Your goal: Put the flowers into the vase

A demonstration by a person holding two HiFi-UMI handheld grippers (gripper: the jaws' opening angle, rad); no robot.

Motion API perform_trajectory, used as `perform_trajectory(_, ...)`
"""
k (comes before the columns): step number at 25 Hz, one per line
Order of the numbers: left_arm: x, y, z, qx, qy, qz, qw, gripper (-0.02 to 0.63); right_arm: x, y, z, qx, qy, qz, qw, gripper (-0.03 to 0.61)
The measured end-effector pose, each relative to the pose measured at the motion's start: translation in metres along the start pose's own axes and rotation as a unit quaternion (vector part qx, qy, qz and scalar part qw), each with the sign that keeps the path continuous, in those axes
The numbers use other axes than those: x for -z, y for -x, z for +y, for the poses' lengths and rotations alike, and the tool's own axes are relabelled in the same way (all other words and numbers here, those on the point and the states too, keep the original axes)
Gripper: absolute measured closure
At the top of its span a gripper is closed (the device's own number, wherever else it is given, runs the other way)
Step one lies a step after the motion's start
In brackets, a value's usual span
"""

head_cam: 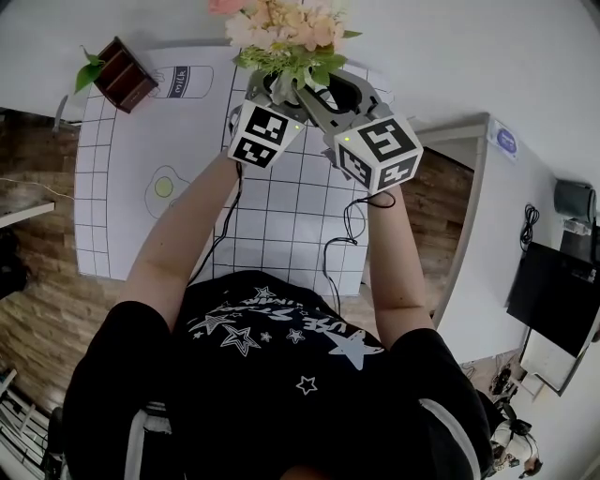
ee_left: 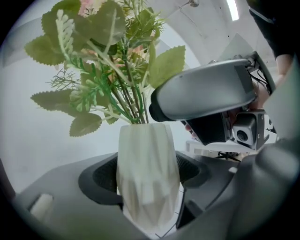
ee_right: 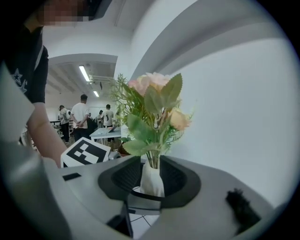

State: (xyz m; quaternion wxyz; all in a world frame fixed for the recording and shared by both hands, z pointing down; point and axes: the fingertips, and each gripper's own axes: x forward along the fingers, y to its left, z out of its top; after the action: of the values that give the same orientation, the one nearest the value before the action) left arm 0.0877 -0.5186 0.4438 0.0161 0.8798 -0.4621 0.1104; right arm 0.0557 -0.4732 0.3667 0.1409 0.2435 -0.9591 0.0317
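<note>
A bunch of pink and cream flowers (head_cam: 281, 28) with green leaves stands in a white faceted vase (ee_left: 145, 150) at the table's far edge. My left gripper (head_cam: 272, 89) is shut on the vase, which fills the gap between its jaws (ee_left: 149, 183). Stems and leaves (ee_left: 108, 61) rise from the vase mouth. My right gripper (head_cam: 323, 94) sits just right of the left one, and its grey jaw (ee_left: 206, 93) shows beside the leaves. In the right gripper view its jaws (ee_right: 150, 187) stand open, with the vase (ee_right: 152, 178) and flowers (ee_right: 154, 112) between them, untouched.
The table carries a white grid cloth (head_cam: 281, 216) printed with a milk carton and a fried egg. A small brown wooden box with a green plant (head_cam: 120, 73) stands at the back left. A white wall lies just behind the vase. A dark monitor (head_cam: 558, 291) stands to the right.
</note>
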Motion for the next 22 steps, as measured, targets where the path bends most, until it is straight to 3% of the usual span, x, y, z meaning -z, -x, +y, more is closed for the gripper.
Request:
perform_trajectory(10,0.001,0.0,0.0,0.004,0.007,-0.005,1.0,0.256,0.011,0.027,-0.007,0.024,-0.05,-0.028,0.998,0.445)
perform_trajectory(22,0.001,0.0,0.0,0.006,0.005,-0.004,1.0,0.256,0.015,0.035,-0.008,0.037,-0.073,-0.037,0.996,0.445)
